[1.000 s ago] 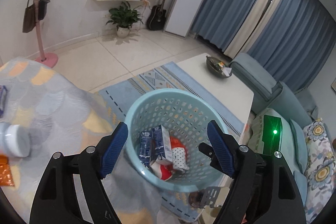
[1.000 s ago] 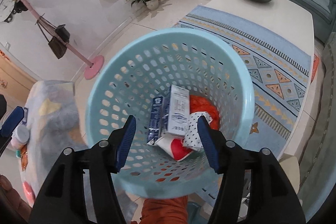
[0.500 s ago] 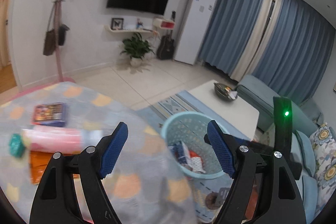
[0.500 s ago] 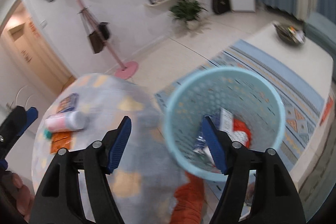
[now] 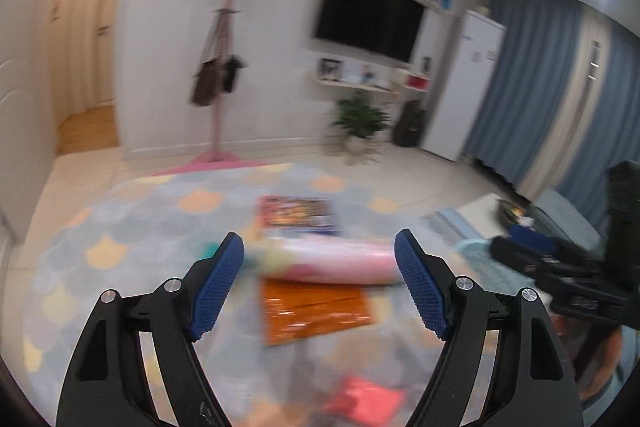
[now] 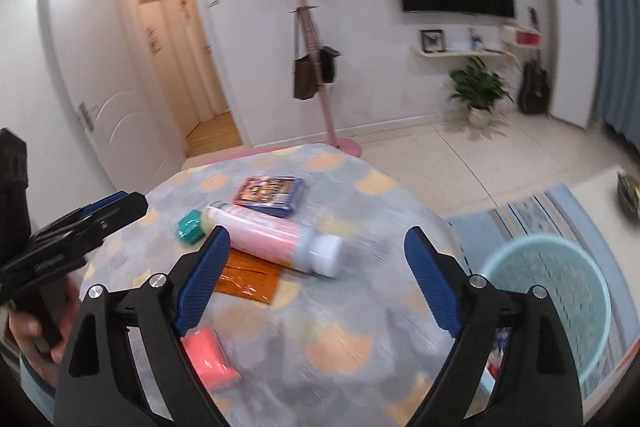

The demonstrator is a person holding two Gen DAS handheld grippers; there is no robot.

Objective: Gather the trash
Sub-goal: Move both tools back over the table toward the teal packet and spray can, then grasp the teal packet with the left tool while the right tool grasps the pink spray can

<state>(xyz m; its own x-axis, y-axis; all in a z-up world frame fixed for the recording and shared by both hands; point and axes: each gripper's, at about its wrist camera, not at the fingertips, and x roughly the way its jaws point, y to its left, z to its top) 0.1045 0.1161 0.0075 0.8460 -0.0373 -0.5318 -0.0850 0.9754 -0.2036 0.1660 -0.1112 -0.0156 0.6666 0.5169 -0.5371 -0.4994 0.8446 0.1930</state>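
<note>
On the round table's patterned cloth point(image 6: 340, 343) lie a pink bottle point(image 6: 276, 239) with a white cap, a teal lid point(image 6: 191, 227), an orange wrapper point(image 6: 248, 277), a blue box point(image 6: 270, 191) and a pink-red packet point(image 6: 210, 359). My right gripper point(image 6: 318, 283) hovers above them; its jaws are opening with nothing between them. My left gripper point(image 5: 320, 291) is open and empty, facing the blurred bottle point(image 5: 332, 261) and orange wrapper point(image 5: 316, 311). The light-blue basket point(image 6: 560, 299) with trash stands on the floor to the right of the table.
A hand point(image 6: 32, 331) holds the left gripper point(image 6: 120, 207) at the table's left side. The right gripper point(image 5: 516, 247) crosses the left view near the basket point(image 5: 476, 255). A pink coat stand point(image 6: 320, 67), plant point(image 6: 478, 91) and low white table point(image 6: 592, 195) lie beyond.
Both views have swung up and away from the basket to the table with its items. The right jaws have spread wider. The left jaws are unchanged.
</note>
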